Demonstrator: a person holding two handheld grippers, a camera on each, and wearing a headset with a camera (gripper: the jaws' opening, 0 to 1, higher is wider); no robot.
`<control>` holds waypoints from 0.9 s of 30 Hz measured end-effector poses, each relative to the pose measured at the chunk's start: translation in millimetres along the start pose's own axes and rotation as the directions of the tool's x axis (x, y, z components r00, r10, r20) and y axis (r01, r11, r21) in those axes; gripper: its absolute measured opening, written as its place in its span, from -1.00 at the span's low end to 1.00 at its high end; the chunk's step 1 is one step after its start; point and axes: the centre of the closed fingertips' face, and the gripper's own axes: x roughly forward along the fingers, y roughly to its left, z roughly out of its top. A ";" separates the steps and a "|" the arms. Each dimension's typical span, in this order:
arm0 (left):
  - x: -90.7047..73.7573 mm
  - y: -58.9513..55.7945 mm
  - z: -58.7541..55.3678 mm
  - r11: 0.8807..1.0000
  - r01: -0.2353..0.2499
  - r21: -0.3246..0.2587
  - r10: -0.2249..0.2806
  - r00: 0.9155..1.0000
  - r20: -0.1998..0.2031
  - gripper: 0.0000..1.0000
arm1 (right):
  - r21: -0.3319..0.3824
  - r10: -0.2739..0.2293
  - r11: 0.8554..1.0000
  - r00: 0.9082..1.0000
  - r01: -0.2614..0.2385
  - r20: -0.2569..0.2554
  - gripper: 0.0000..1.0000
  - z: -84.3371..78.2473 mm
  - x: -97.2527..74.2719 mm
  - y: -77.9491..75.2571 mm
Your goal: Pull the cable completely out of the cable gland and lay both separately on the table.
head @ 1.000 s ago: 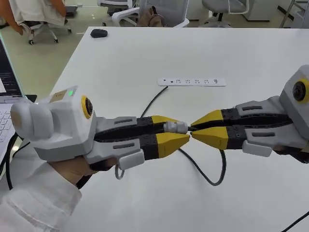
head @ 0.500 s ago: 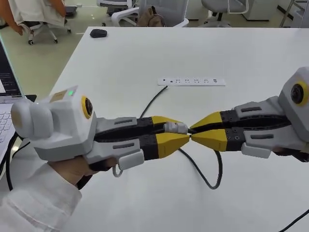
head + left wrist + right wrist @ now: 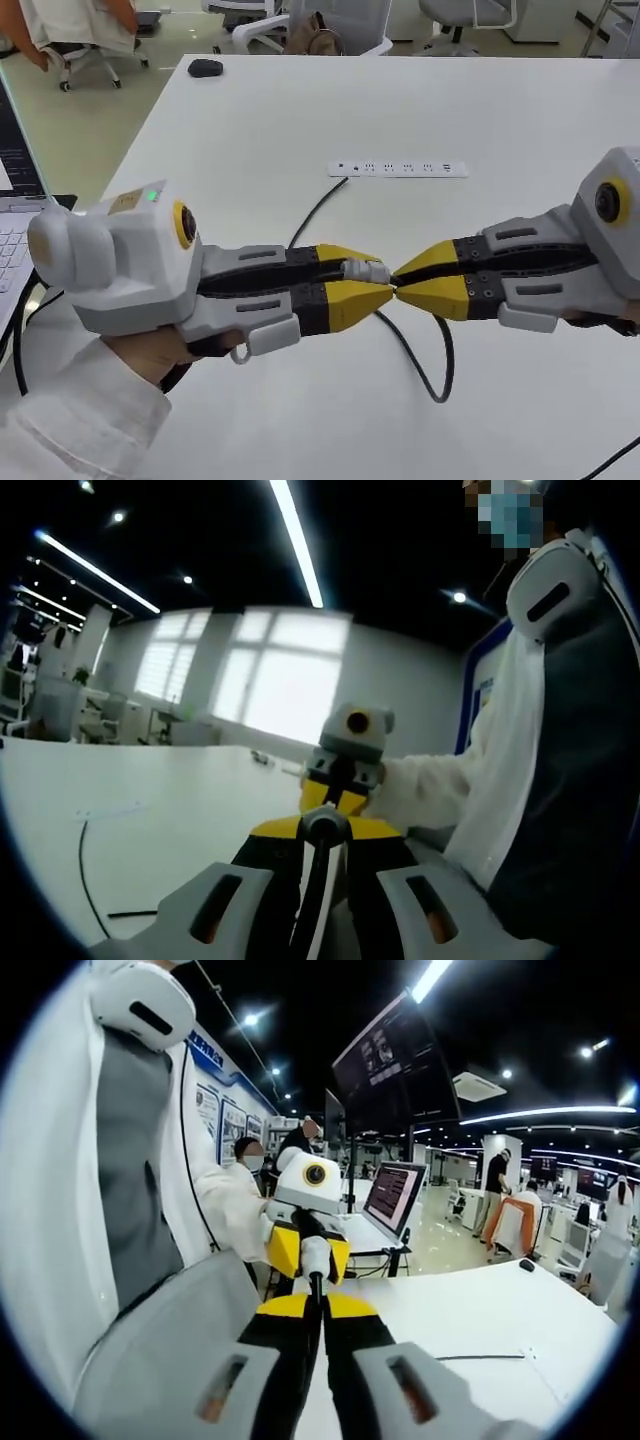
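- The left claw (image 3: pixel 381 272) is closed almost fully. Its yellow tips are clamped round the short, pale grey plastic cable gland (image 3: pixel 365 269), which sits just inside those tips with its mouth facing the other claw.
- The right claw (image 3: pixel 404 281) meets it tip to tip, its jaws pinched flat on the thin black round cable (image 3: pixel 447 355) right where the cable leaves the gland's mouth.
- Both claws are raised off the white table (image 3: pixel 300 120). The slack cable hangs in a loop below the right claw and runs back underneath the left claw.
- The step in hand looks like the pull-out itself, and it is barely begun, since the two sets of tips are touching.
- To do it well, hold the left claw still and firm, and draw the right claw straight back along the gland's axis so the cable does not kink at the mouth.
- One draw probably won't clear the whole tail, so expect to re-grip close to the gland. Keep the hanging loop from snagging under the left claw.
- In the left gripper view the cable gland (image 3: pixel 325 823) reads as a rounded grey knob between the tips. In the right gripper view the cable (image 3: pixel 316 1285) is a fine dark line running into it.
- Whether the gland's sealing nut is slackened is too small to tell.
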 end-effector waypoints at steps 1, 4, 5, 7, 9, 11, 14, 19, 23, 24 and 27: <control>-2.6 1.4 1.4 1.000 -0.006 -0.007 0.006 1.000 0.012 -0.67 | -0.001 -0.006 1.000 1.000 0.006 -0.010 -0.95 -2.8 -1.8 -1.3; -9.2 4.5 6.2 1.000 -0.018 -0.019 0.019 0.999 0.038 -0.67 | 0.013 -0.026 1.000 0.999 0.026 -0.030 -0.95 -11.2 -8.9 -5.2; -11.2 4.8 7.8 1.000 -0.021 -0.018 0.022 0.999 0.041 -0.67 | 0.013 -0.033 0.999 0.998 0.034 -0.046 -0.95 -16.3 -11.6 -6.7; -13.3 5.4 9.7 1.000 -0.025 -0.016 0.026 0.999 0.046 -0.67 | 0.021 -0.041 0.999 0.996 0.043 -0.075 -0.95 -25.6 -14.5 -7.6; -13.6 5.6 10.5 0.999 -0.025 -0.021 0.026 0.998 0.052 -0.67 | 0.027 -0.044 0.999 0.995 0.047 -0.091 -0.95 -31.5 -15.7 -7.0; -13.8 5.4 10.6 0.999 -0.024 -0.026 0.026 0.998 0.057 -0.67 | 0.023 -0.048 0.998 0.992 0.051 -0.120 -0.95 -39.5 -16.6 -6.4; -14.0 5.5 10.0 0.999 -0.025 -0.032 0.026 0.998 0.061 -0.67 | 0.039 -0.050 0.998 0.989 0.055 -0.138 -0.96 -47.9 -17.8 -6.4; -14.6 5.0 10.2 0.999 -0.024 -0.031 0.025 0.998 0.059 -0.67 | 0.054 -0.053 0.997 0.982 0.063 -0.180 -0.96 -62.9 -19.6 -6.4; -15.8 5.6 12.3 0.999 -0.027 -0.030 0.029 0.998 0.063 -0.67 | 0.071 -0.060 0.995 0.980 0.075 -0.191 -0.96 -71.1 -22.2 -7.9; -15.9 5.8 12.4 0.999 -0.028 -0.030 0.030 0.998 0.063 -0.67 | 0.074 -0.063 0.994 0.980 0.078 -0.188 -0.96 -71.6 -22.7 -8.3; -15.2 5.1 11.5 0.999 -0.027 -0.028 0.029 0.998 0.058 -0.67 | 0.085 -0.067 0.993 0.982 0.084 -0.179 -0.96 -71.8 -22.4 -8.9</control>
